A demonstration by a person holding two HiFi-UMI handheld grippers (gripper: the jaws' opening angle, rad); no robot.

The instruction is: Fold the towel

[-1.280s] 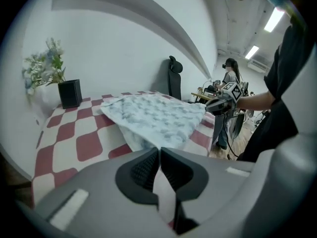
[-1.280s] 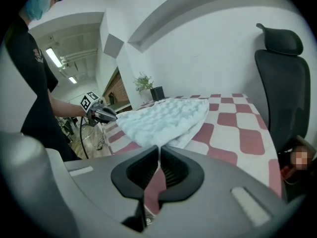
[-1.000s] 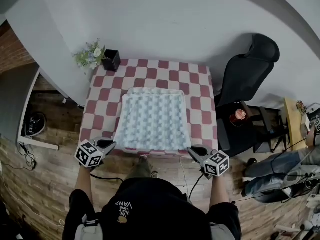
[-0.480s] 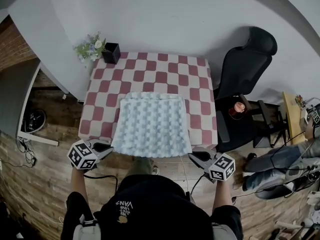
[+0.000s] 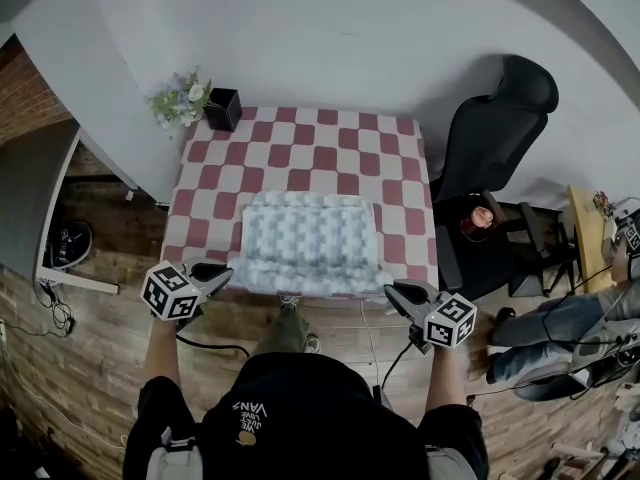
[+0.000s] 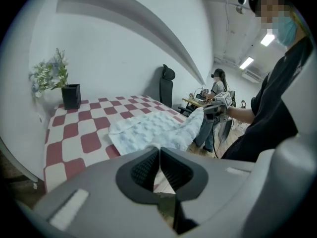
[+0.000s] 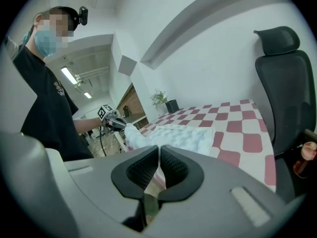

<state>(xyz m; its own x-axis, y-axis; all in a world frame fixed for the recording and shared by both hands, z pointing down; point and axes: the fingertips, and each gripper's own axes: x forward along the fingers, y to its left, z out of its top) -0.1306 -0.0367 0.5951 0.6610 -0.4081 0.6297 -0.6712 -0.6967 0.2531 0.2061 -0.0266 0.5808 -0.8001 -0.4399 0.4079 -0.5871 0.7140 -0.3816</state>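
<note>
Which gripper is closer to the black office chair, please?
Right. The right gripper holds the towel corner on the chair's side; the left gripper holds the opposite corner.

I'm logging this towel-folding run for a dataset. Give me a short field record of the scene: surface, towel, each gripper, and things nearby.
surface: table with a red and white checked top
towel: pale and bumpy, on the near half of the table, near corners lifted
left gripper: shut on the towel's near left corner
right gripper: shut on the towel's near right corner
nearby: black pot with flowers at the far left corner; black office chair right of the table
fold: not yet made
</note>
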